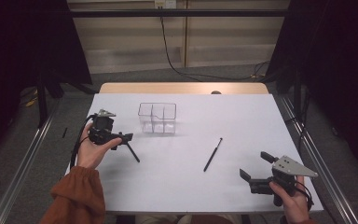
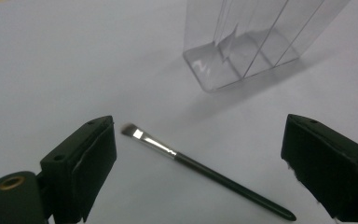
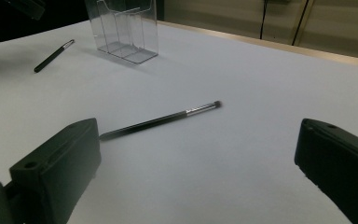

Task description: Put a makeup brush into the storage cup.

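Even overhead light falls on the white table point(image 1: 242, 126), while the surroundings from nine to three o'clock sink into darkness. The clear organizer point(image 2: 251, 42) casts a soft shadow toward six o'clock and glints faintly. In both gripper views the near jaws blur slightly; the high view is soft and grainy.

We're in what looks like a lab recording bay: a white-covered table point(image 1: 242, 116) stands alone between dark curtains point(image 1: 23, 42), metal rails point(image 1: 23, 163) run along grey floor on both sides, and a black cable point(image 1: 168, 51) drops from a wall socket point(image 1: 164, 4) behind.
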`<state>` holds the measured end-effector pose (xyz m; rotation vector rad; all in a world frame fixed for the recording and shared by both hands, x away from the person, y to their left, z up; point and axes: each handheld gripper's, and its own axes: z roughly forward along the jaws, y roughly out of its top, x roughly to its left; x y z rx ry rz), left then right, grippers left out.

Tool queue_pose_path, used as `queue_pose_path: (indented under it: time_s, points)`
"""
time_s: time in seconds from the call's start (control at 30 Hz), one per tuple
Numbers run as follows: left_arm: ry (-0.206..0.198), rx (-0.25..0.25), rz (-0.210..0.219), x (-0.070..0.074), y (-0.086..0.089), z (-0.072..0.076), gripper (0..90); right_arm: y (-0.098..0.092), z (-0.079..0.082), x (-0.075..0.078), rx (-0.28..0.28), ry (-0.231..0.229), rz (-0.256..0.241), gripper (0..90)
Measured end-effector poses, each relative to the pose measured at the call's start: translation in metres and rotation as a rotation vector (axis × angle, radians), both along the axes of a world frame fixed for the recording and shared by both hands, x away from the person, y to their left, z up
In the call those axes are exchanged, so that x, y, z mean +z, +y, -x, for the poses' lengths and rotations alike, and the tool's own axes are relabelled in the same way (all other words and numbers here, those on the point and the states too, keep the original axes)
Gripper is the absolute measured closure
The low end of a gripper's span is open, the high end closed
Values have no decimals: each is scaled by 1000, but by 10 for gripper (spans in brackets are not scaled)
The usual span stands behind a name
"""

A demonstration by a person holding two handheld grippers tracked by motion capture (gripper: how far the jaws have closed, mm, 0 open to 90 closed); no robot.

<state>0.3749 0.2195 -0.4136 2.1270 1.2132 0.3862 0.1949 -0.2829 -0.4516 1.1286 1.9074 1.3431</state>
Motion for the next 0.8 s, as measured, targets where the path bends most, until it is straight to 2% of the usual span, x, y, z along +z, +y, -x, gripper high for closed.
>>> queue_pose_path:
  time_s: [0.07, 0.17, 0.2, 0.23, 0.27, 0.3, 0.4, 0.57, 0.63, 0.67, 0.8]
  points:
    - [8, 5, -5, -1, 0, -1, 104, 0, 0, 0, 0, 0, 0, 0]
    - [56, 21, -21, -4, -1, -5, 110, 0, 0, 0, 0, 2, 0, 0]
    - [85, 32, -21, -5, -2, -7, 117, 0, 0, 0, 5, 3, 0, 0]
    - [138, 15, -79, -6, -2, -13, 114, 1, 0, 0, 5, 4, 1, 0]
    - [138, 15, -79, -6, -2, -13, 109, 1, 0, 0, 5, 4, 1, 0]
    - [185, 16, -102, -7, -3, -16, 109, 1, 0, 0, 6, 4, 1, 0]
    - [198, 23, -108, -8, -5, -20, 108, 1, 0, 0, 6, 5, 2, 0]
    - [250, 58, -127, -9, -11, -27, 109, 1, 0, -1, 8, 7, 3, 0]
    - [252, 77, -119, -10, -13, -31, 115, 1, 0, -1, 10, 6, 5, 0]
    - [261, 82, -123, -10, -13, -32, 139, 1, 0, -1, 10, 8, 7, 0]
    - [300, 96, -133, -14, -15, -38, 137, 1, 0, -1, 11, 10, 8, 0]
